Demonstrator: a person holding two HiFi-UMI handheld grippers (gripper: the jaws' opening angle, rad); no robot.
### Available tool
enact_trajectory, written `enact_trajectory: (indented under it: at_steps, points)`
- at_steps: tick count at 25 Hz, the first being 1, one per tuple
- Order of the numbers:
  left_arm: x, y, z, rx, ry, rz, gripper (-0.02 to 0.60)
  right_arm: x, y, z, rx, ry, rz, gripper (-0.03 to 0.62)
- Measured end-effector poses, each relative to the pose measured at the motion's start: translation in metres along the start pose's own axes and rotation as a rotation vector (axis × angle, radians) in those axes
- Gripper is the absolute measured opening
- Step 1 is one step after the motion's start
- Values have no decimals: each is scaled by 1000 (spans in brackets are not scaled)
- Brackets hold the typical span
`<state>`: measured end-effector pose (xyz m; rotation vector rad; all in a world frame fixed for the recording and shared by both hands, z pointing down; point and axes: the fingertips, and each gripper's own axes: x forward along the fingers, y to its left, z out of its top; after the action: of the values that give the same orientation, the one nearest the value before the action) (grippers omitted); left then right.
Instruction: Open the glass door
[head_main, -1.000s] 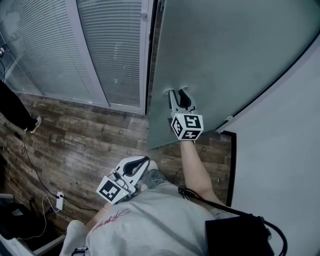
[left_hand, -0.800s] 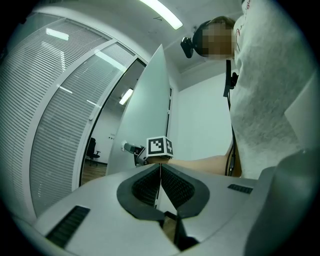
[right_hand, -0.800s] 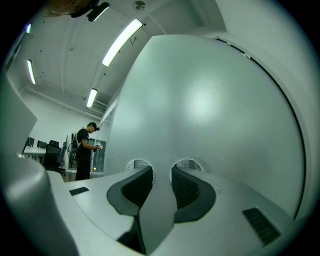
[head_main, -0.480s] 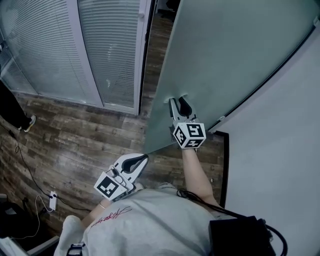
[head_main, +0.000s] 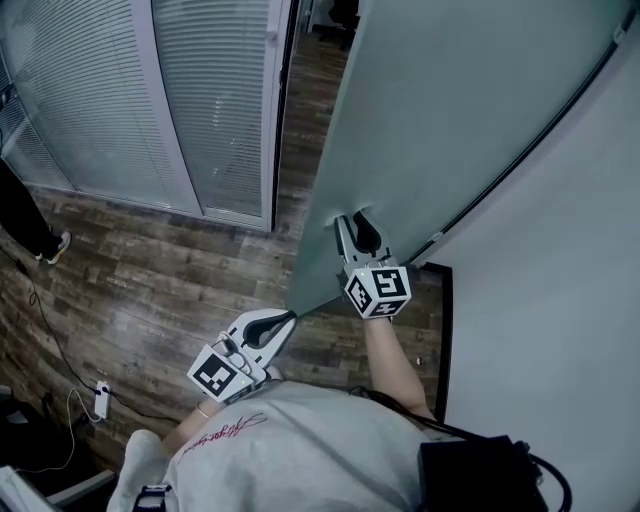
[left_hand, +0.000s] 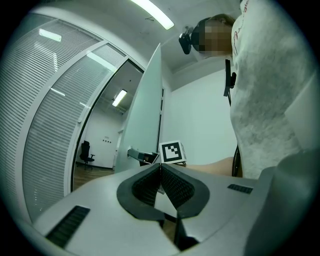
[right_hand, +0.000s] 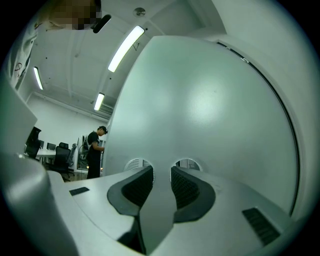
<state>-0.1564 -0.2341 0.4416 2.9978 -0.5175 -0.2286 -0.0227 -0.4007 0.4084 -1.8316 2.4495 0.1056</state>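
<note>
Glass door: frosted, ajar, with wooden floor showing past its free edge.
Right gripper: at the door's lower part near the free edge, jaws reaching into two round cut-outs and clamped on the strip of door glass between them.
Left gripper: apart from the door, below its bottom corner; jaws closed tip to tip with nothing between them.
Blind-covered partition: just beyond the door's free edge.
White wall: along the door's far side.
Standing person: seen past the door's free edge, well apart from it.
</note>
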Motion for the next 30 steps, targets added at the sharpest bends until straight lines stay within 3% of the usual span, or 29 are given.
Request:
enact_trajectory:
  at_steps: [10, 14, 22, 30]
  points:
    - [12, -61, 7, 13, -49, 27, 18, -60, 8, 6, 0, 4, 75, 121]
    - [16, -76, -3, 6, -17, 57, 18, -72, 9, 8, 0, 16, 102, 121]
    - [21, -132, -5, 9, -26, 64, 18, -123, 7, 15, 11, 2, 131, 120]
    - [31, -163, -12, 42, -3, 55, 18, -164, 2, 18, 19, -1, 168, 118]
